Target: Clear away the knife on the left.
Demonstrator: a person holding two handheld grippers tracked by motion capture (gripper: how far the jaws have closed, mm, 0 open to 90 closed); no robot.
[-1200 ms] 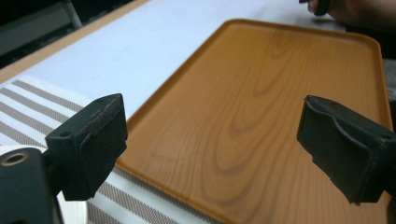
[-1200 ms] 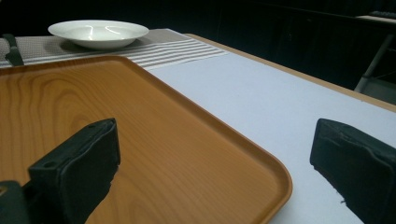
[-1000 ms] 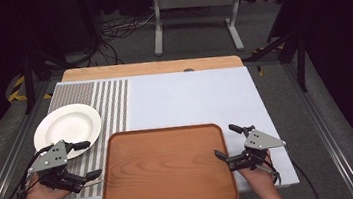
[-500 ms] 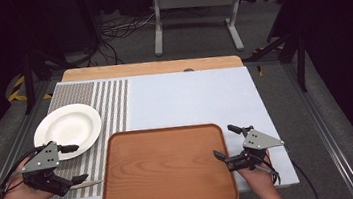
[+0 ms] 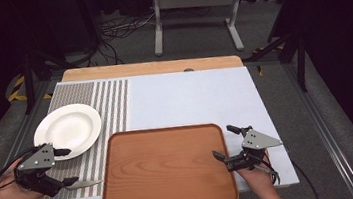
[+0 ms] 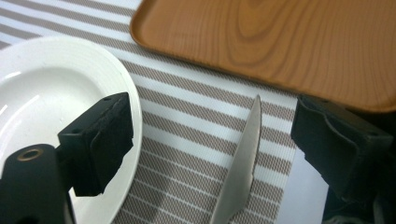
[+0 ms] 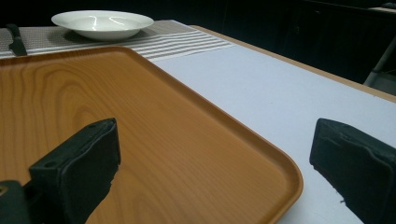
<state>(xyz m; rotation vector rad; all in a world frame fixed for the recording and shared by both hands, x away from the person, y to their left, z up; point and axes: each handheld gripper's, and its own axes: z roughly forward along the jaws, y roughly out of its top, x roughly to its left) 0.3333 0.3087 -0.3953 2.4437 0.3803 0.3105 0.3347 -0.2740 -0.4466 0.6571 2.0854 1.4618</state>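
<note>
- The wooden tray (image 5: 166, 168) is a rounded rectangle with visible grain and a low raised rim, at the table's near edge.
- Left of the tray, a round glossy white plate (image 5: 68, 129) sits on the striped woven mat (image 5: 109, 104).
- A smooth metal knife (image 6: 240, 165) lies flat on the mat, between plate and tray.
- The left gripper (image 5: 66, 166) is spread wide around the knife, not touching it.
- The right gripper (image 5: 225, 142) is spread over the tray's right rim.

High view overlooks table; claw views closely share the tray (image 5: 165, 168).
</note>
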